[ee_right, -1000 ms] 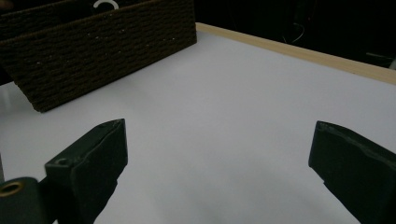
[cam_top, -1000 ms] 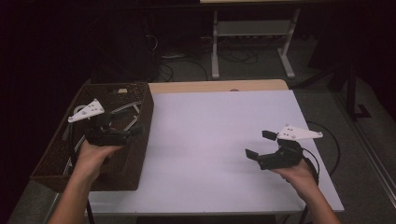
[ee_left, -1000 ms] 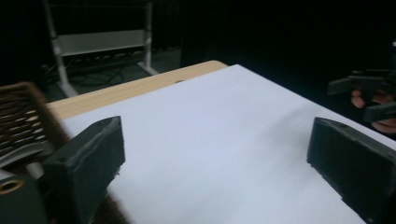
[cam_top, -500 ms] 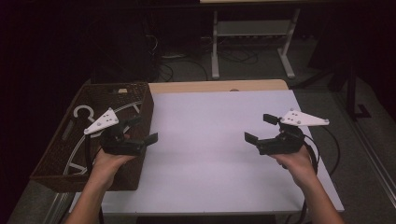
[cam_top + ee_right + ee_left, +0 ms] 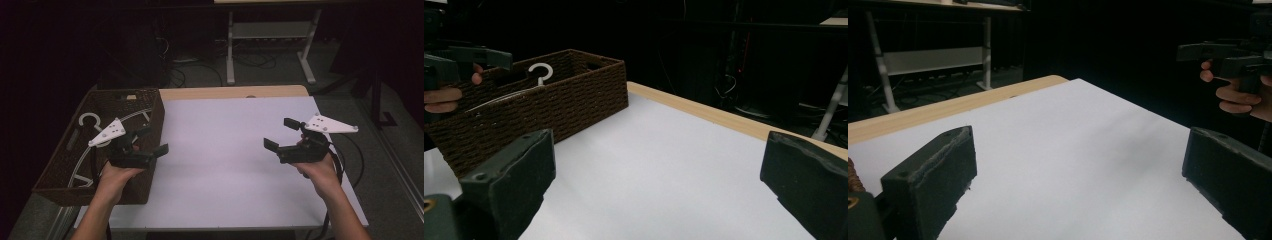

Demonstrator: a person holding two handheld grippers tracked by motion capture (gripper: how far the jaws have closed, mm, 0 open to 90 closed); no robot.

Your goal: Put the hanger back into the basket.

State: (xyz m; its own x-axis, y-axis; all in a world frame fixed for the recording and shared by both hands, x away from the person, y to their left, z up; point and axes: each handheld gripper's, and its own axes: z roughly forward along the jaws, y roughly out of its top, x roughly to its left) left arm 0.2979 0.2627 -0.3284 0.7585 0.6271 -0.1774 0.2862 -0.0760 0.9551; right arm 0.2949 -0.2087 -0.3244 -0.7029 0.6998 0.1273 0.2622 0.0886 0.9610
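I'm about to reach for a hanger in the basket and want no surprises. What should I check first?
1. Left hand-held gripper open: ok, jaws wide apart with nothing between them.
2. Right hand-held gripper open: ok.
3. White hangers lying in the wicker basket: ok.
4. Left hand-held gripper over the hangers: not ok, it points across the white sheet.
5. Hangers free of each other: cannot tell.

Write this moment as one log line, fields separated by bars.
left gripper: open, empty, at basket edge | right gripper: open, empty, above table | hangers: in basket
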